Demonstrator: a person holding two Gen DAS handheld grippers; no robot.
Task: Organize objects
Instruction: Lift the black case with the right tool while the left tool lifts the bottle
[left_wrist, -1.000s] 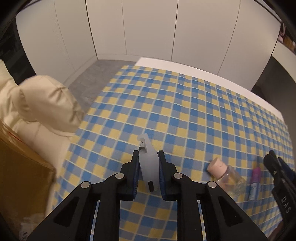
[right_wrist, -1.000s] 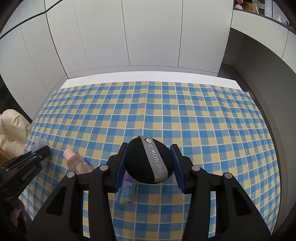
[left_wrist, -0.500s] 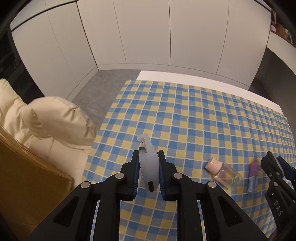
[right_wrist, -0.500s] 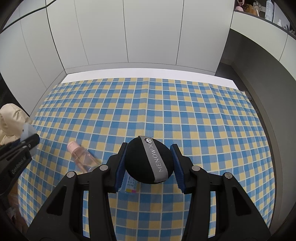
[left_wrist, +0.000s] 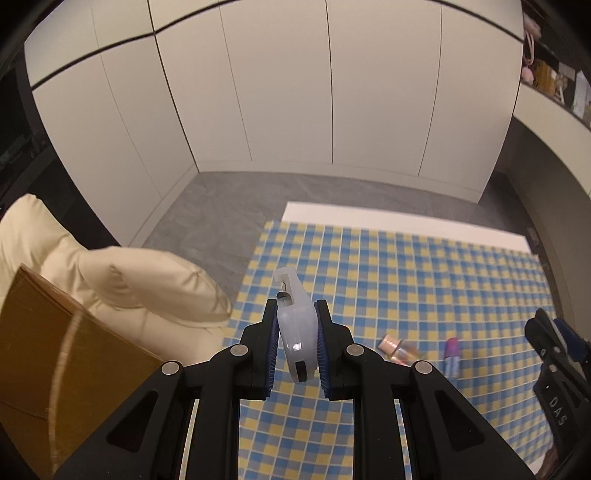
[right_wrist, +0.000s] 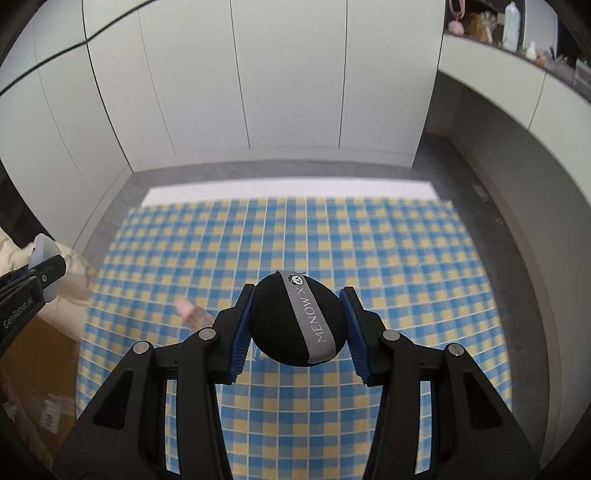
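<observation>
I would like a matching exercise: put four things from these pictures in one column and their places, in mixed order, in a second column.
Things:
1. white case
2. black puff
3. clear bottle
4. cream cushion

Places:
A. lying on the checked cloth
B. in the right claw
C. beside the table, off the cloth
D. in the left claw

Pairs: 1-D, 2-B, 3-A, 4-C
</observation>
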